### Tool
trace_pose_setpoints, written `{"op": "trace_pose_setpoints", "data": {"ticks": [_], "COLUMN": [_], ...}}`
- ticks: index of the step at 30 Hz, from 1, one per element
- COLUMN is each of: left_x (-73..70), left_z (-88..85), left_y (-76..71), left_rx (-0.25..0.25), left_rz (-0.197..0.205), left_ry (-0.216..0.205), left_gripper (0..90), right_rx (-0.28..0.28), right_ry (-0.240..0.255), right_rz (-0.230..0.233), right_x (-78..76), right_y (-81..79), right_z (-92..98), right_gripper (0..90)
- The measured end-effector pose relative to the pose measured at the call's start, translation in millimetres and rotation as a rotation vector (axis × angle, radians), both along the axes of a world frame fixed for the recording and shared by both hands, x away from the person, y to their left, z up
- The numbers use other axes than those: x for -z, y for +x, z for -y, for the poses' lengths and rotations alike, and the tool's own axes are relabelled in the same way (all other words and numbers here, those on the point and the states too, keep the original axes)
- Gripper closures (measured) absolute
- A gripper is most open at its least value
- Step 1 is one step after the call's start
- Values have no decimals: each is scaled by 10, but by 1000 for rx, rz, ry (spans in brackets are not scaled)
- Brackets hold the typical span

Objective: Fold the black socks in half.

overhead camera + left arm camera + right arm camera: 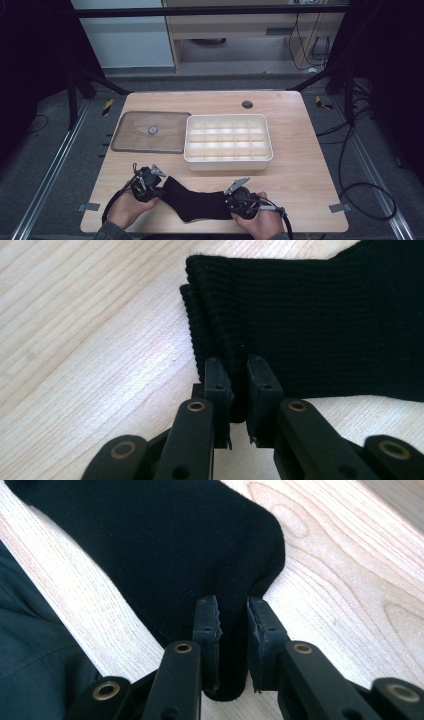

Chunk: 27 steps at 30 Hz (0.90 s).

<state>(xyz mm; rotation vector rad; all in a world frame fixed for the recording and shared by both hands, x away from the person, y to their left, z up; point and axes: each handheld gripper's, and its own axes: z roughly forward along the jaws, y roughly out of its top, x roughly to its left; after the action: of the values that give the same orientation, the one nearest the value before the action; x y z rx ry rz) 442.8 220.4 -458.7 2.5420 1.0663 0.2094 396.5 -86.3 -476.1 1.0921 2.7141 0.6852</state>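
From above, a black sock [195,202] lies flat on the worktop [300,170] near its front edge, stretched between the left tool [150,181] and right tool [239,196]. The left gripper view shows narrow jaws pinching only the ribbed cuff [220,315], which could slip free if pulled. In the right gripper view the jaws clamp a thin fold at the toe [250,540], so uneven lifting may drop that end.

1. Table [300,165]: pale wood, matt, visible grain.
2. Sock [320,315]: black ribbed knit cloth, matt.
3. Divided box [228,159]: smooth cream plastic.
4. Lid [150,131], at the box's 9 o'clock: clear, glossy.
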Motion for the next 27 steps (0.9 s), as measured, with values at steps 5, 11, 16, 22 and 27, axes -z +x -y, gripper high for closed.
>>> {"op": "trace_pose_setpoints", "data": {"ticks": [5, 11, 16, 22, 27], "left_x": [-58, -149, -278, -428, -506], "left_z": [-22, -20, -24, -23, 9], "left_y": [4, -19, -29, -53, -71], "left_rx": [1, 10, 16, 28, 44], "left_rz": [7, 18, 35, 54, 62], "left_ry": [-9, -13, -26, -57, -93], "left_gripper": [816, 816, 816, 817, 817], "right_rx": [-1, -5, -2, 6, 18], "right_ry": [-1, 3, 13, 26, 38], "right_rz": [-5, -3, -5, -3, 4], "right_x": [-3, 0, 4, 9, 19], "right_y": [8, 15, 23, 35, 36], "right_z": [-7, -16, -43, -74, -108], "right_gripper": [770, 771, 770, 768, 765]}}
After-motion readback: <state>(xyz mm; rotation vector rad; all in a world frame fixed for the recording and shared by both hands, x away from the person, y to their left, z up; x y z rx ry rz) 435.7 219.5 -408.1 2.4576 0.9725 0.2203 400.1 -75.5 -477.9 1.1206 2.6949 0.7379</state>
